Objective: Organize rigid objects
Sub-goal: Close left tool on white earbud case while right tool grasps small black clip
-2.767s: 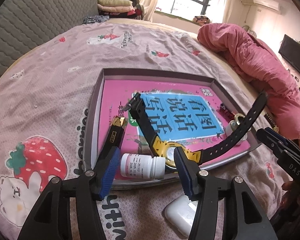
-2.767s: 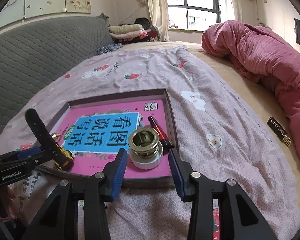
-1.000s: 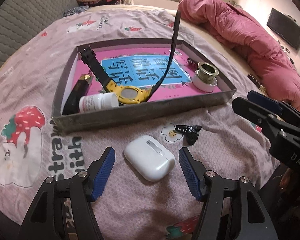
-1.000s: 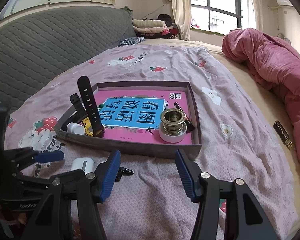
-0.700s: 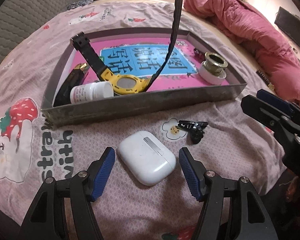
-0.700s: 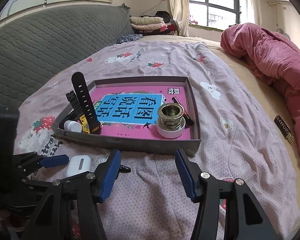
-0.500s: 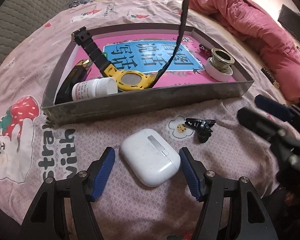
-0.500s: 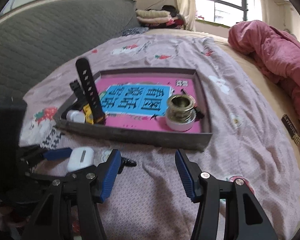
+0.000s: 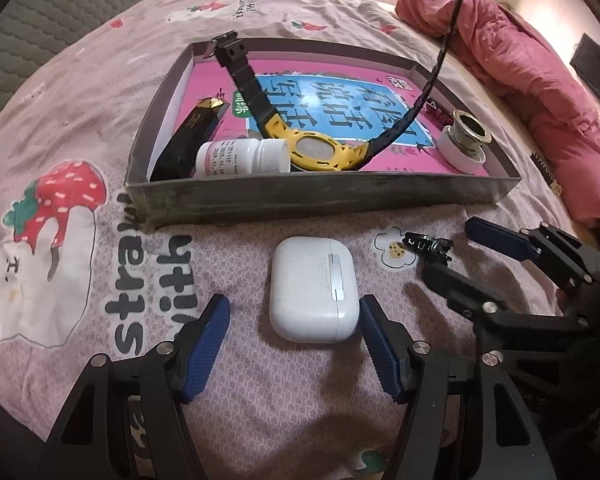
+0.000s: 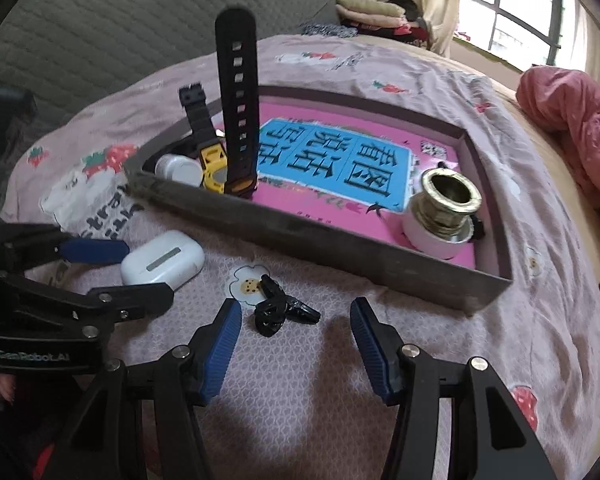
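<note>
Left gripper (image 9: pixel 294 344) fingers released, straddling the white plastic earbud case (image 9: pixel 313 289); right gripper (image 10: pixel 296 340) fingers released near the small black clip (image 10: pixel 278 308); only the left view shows the dark flat box (image 9: pixel 188 136).

White earbud case (image 9: pixel 314 288); yellow-black watch (image 9: pixel 314 154); strawberry-print pink bedsheet (image 9: pixel 100 92); blue fingers (image 9: pixel 204 346)

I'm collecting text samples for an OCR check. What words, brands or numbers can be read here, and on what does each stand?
"看图说话写话": cover of the pink book in the tray.
"straw" and "with": printed on the bedsheet; the tray cuts off the rest.
"GenRobot.AI": body of the left tongs.
Pill bottle label and black tag on the bed: too small to read.
</note>
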Tool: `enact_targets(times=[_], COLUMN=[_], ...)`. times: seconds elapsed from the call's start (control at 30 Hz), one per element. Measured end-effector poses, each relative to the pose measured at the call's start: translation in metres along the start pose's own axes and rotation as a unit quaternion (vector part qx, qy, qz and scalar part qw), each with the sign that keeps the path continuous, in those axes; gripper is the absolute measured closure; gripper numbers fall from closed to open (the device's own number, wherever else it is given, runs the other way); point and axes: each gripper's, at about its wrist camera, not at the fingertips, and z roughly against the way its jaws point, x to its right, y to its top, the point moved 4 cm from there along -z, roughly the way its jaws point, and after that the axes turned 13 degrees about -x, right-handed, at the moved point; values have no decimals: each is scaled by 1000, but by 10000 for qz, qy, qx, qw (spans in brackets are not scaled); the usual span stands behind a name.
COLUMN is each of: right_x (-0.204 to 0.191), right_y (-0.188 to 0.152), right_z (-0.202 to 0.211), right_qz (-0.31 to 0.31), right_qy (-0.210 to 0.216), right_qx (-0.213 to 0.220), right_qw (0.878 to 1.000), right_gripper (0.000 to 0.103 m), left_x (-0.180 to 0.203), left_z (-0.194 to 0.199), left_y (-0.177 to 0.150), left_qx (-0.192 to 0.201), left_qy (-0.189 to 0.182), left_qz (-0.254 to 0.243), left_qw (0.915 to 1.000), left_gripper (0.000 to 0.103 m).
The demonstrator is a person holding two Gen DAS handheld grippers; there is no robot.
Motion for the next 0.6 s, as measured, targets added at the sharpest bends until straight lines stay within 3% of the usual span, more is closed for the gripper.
enact_targets(times=[0.4, 0.53, 0.6], right_x=[-2, -7, -10], right_y=[5, 4, 4], right_z=[-16, -15, -15], right_qz=[252, 378, 416], right_qy=[51, 166, 167], right_qx=[-53, -73, -108], right_qw=[9997, 9991, 9989], right_gripper=[48, 65, 67], left_x=[3, 3, 3], left_z=[-6, -8, -8], left_y=[10, 11, 11], left_qx=[57, 59, 75], left_qy=[30, 34, 58], left_qz=[-76, -74, -91], left_qw=[10000, 9999, 9999], left_gripper=[35, 35, 35])
